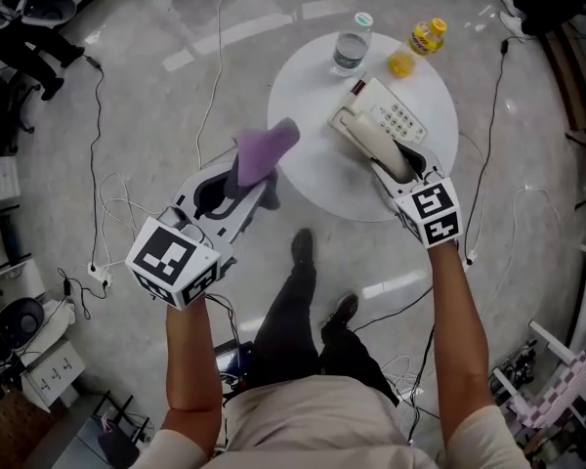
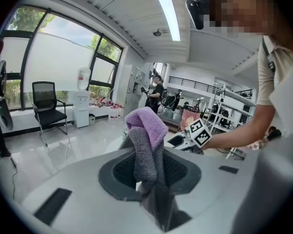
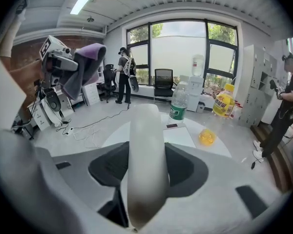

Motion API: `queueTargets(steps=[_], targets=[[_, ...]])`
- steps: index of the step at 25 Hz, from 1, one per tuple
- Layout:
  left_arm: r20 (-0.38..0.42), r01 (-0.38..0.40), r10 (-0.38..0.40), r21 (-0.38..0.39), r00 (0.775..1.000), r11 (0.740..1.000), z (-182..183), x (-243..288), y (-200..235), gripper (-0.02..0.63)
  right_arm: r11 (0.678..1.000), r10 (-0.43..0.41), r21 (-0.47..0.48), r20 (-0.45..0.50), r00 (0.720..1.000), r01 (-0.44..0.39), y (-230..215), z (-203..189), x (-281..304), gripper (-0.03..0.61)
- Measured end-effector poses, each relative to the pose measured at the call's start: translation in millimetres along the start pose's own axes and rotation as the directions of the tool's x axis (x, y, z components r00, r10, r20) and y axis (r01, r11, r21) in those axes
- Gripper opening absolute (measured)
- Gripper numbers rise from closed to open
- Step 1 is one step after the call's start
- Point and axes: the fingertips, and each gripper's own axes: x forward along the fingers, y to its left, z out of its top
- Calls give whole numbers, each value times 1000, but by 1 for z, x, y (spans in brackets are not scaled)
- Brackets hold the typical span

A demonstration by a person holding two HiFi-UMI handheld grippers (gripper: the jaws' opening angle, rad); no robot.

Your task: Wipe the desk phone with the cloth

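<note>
Lengthwise inside right gripper (image 1: 402, 167): phone handset (image 1: 367, 133).

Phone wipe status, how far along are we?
Done: left gripper has the cloth clamped; right gripper grips the handset. In hand: cloth held near the table edge, apart from the phone. Left: apparently the wiping itself.

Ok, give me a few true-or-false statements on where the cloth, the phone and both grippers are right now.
1. The left gripper holds the cloth. True.
2. The cloth is touching the phone. False: it is in the air by the left edge of the table, apart from the phone.
3. The jaws of the right gripper are empty. False: they are closed on the handset.
4. A water bottle stands on the table beyond the phone. True.
</note>
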Motion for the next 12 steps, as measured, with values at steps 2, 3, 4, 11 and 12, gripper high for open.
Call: queueTargets(steps=[2,3,4,11,12], targets=[[-9,-4,4,-7,1000,1000,-7,-3,5,91,1000,9,-1,-14,1000,-9,-2,-5,14,209],[-13,-6,5,-11,1000,1000,-10,-4,7,91,1000,14,-2,-22,1000,-14,-3,-7,20,209],[-17,-8,7,-15,1000,1000,-13,-5,10,91,1000,18,-5,-31,999,-18,-4,-10,27,209],[-53,-29,27,-38,998,999,-20,-6,25,91,999,35,-37,-76,996,-38,-6,-25,61,209],[-51,-27,26,-38,998,999,-22,-5,27,91,998,36,-45,-82,996,-40,-7,-26,63,209]])
